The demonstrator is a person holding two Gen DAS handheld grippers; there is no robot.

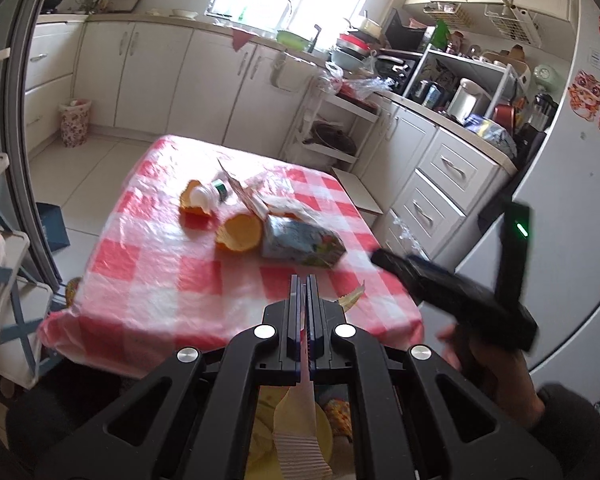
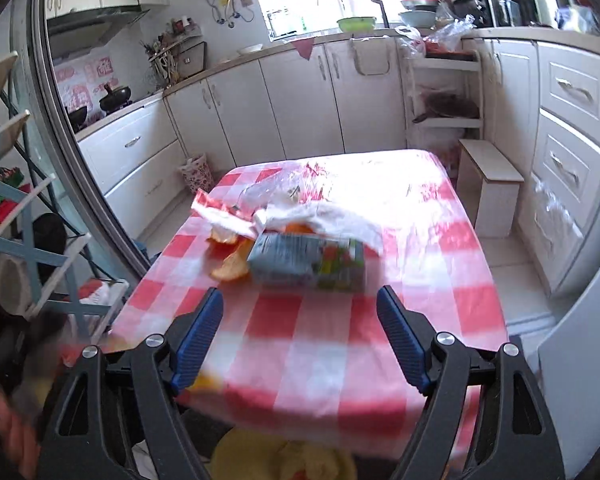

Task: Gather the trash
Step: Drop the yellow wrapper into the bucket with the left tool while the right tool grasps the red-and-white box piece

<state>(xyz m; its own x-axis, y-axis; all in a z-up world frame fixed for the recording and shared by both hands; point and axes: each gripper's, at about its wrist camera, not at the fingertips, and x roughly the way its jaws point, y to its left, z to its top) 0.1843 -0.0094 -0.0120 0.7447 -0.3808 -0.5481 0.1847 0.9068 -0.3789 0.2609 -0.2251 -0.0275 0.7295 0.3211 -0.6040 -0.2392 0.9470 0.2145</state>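
Looking down my left gripper (image 1: 303, 280): jaws pressed together, pinching a thin pale sheet, apparently a bag edge (image 1: 300, 412), that hangs below the fingers over yellow stuff inside. Table (image 1: 148, 280) with red-white check cloth lies ahead. Trash sits mid-table: orange peel (image 1: 238, 234), juice carton (image 1: 302, 244) just right of it, white bottle (image 1: 208, 196) farther left. Right gripper (image 1: 384, 258) comes in from the right, blurred, held by my hand (image 1: 476, 364). Right wrist view: fingers (image 2: 198, 336) spread wide, nothing between the pads, hovering above the near table edge. Carton lies just beyond the tips, peel touching its left side, crumpled white wrapper (image 2: 324, 220) behind it. Picture is motion-blurred.
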